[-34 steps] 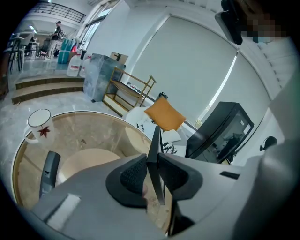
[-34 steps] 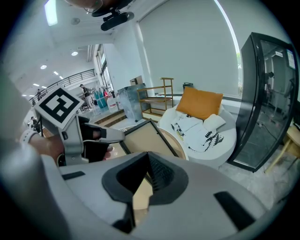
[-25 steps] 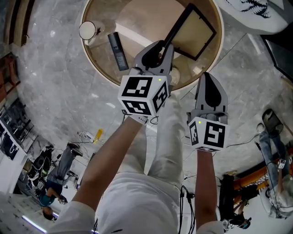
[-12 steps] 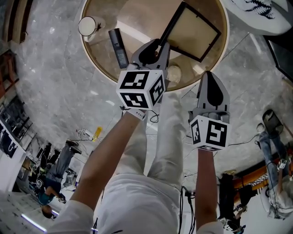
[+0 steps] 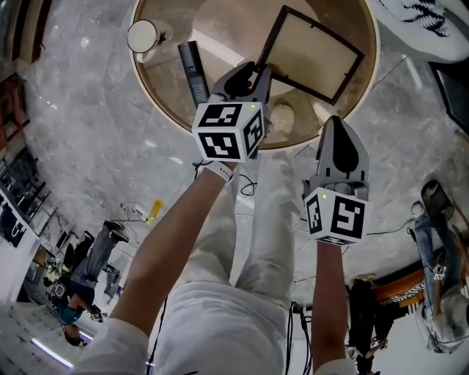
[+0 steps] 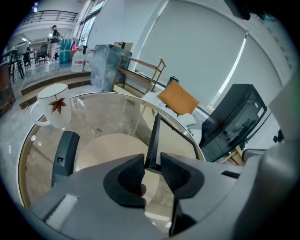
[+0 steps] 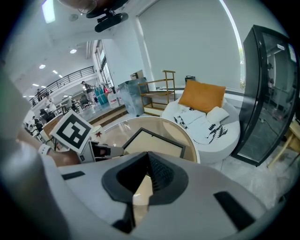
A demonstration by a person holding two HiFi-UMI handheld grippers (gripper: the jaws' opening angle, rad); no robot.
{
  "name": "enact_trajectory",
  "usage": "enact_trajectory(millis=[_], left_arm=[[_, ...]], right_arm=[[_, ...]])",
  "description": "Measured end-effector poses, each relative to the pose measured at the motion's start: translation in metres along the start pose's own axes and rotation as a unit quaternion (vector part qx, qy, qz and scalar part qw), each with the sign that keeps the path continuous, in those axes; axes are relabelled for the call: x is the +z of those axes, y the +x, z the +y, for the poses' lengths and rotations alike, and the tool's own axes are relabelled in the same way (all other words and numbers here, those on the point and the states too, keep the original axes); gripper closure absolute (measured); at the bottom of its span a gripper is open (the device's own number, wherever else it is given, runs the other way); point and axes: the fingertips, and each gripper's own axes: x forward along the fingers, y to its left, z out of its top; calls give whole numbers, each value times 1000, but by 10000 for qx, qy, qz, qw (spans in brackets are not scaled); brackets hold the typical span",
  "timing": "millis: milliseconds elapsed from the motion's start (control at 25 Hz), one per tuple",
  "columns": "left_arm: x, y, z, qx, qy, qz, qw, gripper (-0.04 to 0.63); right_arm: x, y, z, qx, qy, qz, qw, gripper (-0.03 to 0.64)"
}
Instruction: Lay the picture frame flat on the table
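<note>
Picture frame (image 5: 311,55) lies flat, or close to it, on the right half of the round glass table (image 5: 220,29).

Left gripper (image 5: 253,71): fingers have just been opening and stand wide. The frame's near corner is between them, not clamped.

Right gripper (image 5: 338,124): fingers closed together, empty, just off the table's near rim.

Risk: on a skewed pull-back a finger snags the corner and drags the frame toward the table's near rim.

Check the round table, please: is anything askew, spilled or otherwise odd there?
Only the picture frame stands out: it sits askew on the table, one corner between the jaws of the left gripper, which have just been opening. Whether it lies fully flat I cannot tell. The mug stands upright; nothing looks spilled.
</note>
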Motion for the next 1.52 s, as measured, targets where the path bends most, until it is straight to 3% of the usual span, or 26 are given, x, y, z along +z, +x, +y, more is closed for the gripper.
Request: enact_trajectory(millis=[80,160,360,680,1160,1520], left_arm=[[-4,2,5,106,41,58,9999,491],[-9,5,11,271,72,116,9995,578],[-14,11,23,415,53,200,9989,578],[-6,-18,10,316,226,202,9990,580],[42,-134,-50,-148,546,165,9983,591],[113,-261,-88,-260,797,-283,9961,591]], right_arm=[[-1,0,1,4,3,8,10000,612],[-2,0,1,14,5,22,10000,612],[-9,1,4,44,-12,62,10000,612],[5,-14,11,55,-144,37,9999,612],[96,-89,16,1,-179,-148,9997,612],[159,-170,36,85,-472,-343,9983,612]])
